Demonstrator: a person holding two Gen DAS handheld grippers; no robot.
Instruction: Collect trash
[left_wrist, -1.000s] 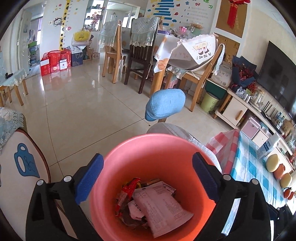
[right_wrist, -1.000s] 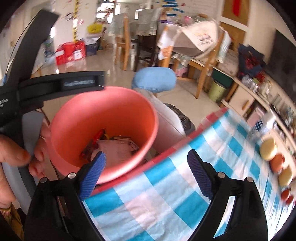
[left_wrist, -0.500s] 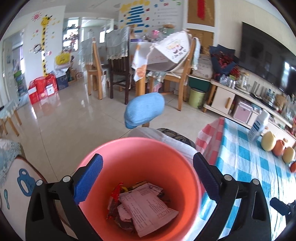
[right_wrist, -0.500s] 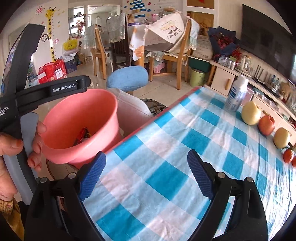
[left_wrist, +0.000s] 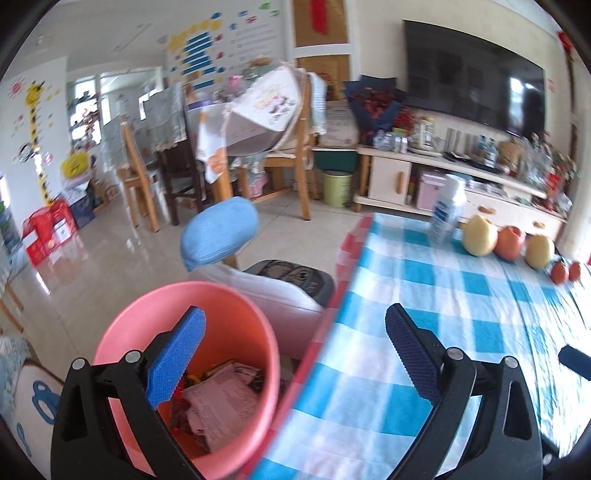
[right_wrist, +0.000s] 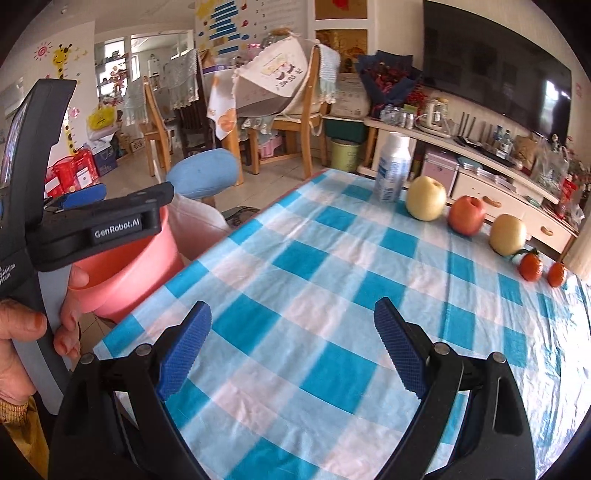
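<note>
Blue-and-white checked cloth (right_wrist: 332, 295) covers the table, bare except for a white bottle (right_wrist: 392, 166) and a row of fruit (right_wrist: 467, 216) along its far edge. Half a second ago the left gripper (left_wrist: 295, 350) was centred over the pink trash bin (left_wrist: 243, 325); now it has swung right, straddling bin rim and table edge, jaws spread and empty. The right gripper (right_wrist: 291, 347) hovers over the cloth, also released. Crumpled paper (left_wrist: 221, 410) lies inside the bin, so collecting looks nearly finished.
</note>
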